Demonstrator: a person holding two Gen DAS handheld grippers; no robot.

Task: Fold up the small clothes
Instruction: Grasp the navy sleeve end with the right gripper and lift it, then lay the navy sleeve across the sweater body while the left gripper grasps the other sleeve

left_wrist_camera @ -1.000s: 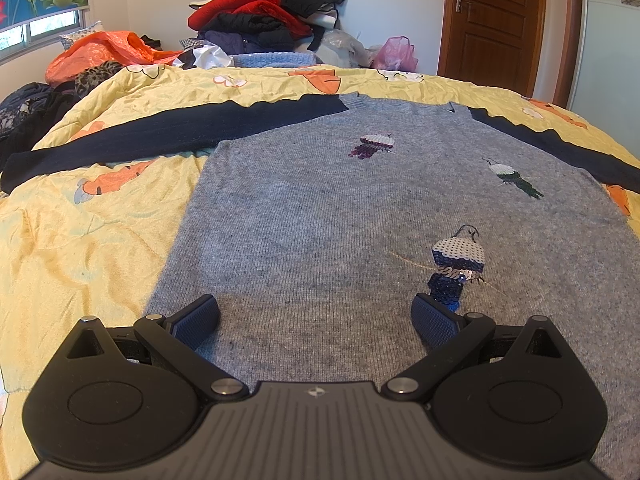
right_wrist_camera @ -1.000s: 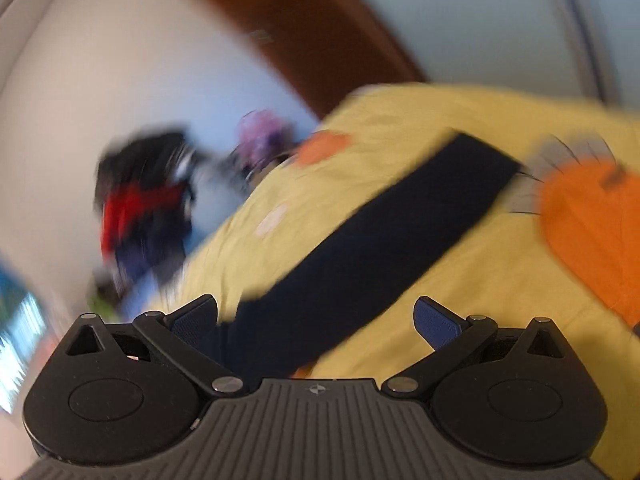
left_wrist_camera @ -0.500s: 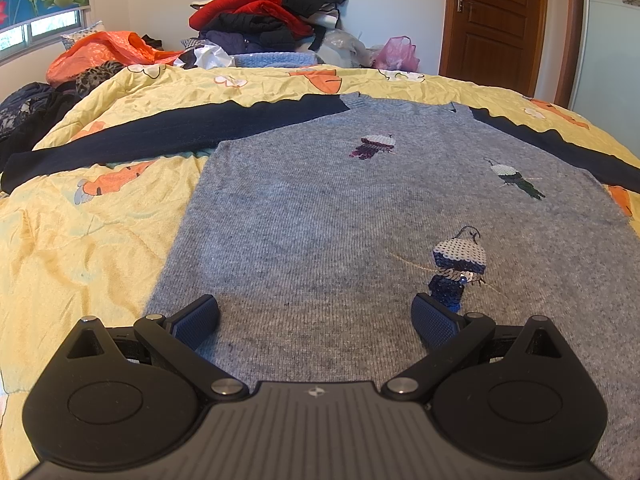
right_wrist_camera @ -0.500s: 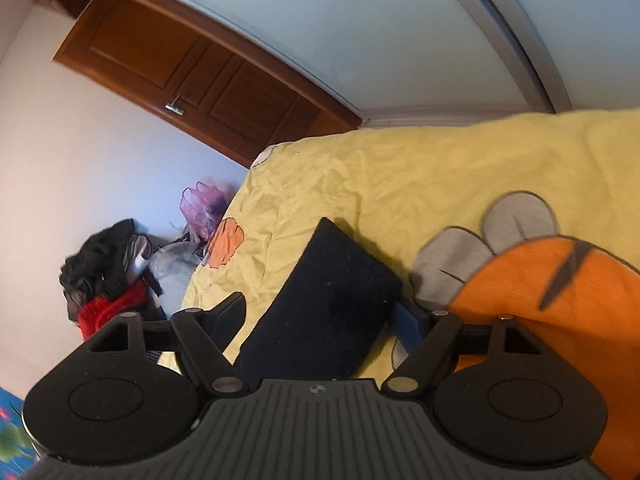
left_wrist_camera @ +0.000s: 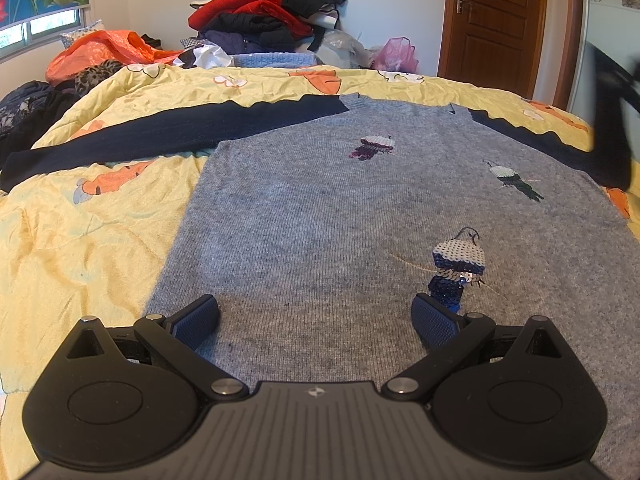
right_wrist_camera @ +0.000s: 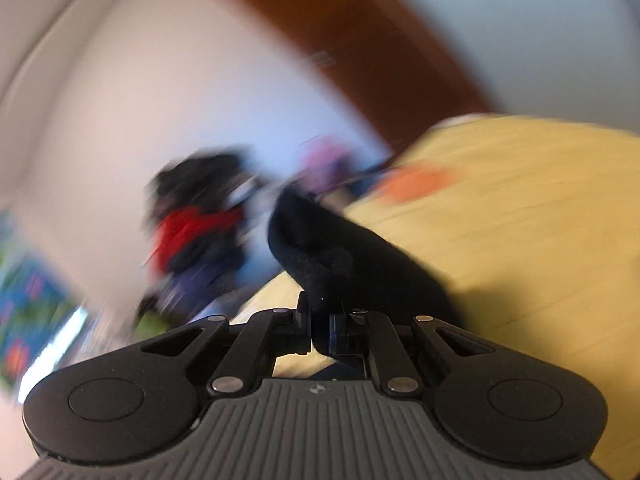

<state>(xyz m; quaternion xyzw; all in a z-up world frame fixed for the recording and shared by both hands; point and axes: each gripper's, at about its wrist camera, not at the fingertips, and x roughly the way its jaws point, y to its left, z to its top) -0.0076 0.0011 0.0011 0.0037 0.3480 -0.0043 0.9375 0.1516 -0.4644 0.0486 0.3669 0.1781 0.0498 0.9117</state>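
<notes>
A small grey knit sweater (left_wrist_camera: 320, 208) with sequin figures and dark navy sleeves lies flat on the yellow quilt (left_wrist_camera: 80, 220). Its left sleeve (left_wrist_camera: 160, 136) stretches out to the left. My left gripper (left_wrist_camera: 316, 316) is open and empty, low over the sweater's hem. My right gripper (right_wrist_camera: 320, 328) is shut on the end of the right navy sleeve (right_wrist_camera: 340, 256) and holds it lifted off the quilt (right_wrist_camera: 520, 208). In the left wrist view the lifted sleeve (left_wrist_camera: 612, 120) shows as a dark blur at the right edge.
A heap of clothes (left_wrist_camera: 272, 12) and an orange bag (left_wrist_camera: 108, 48) sit at the head of the bed. A pink plastic bag (left_wrist_camera: 396, 56) lies near the brown door (left_wrist_camera: 496, 20). Dark clothes (left_wrist_camera: 24, 108) lie at the bed's left side.
My right gripper closed on the end of the right navy sleeve and lifted it, swinging fast so its view blurs. The left gripper has stayed still and open.
</notes>
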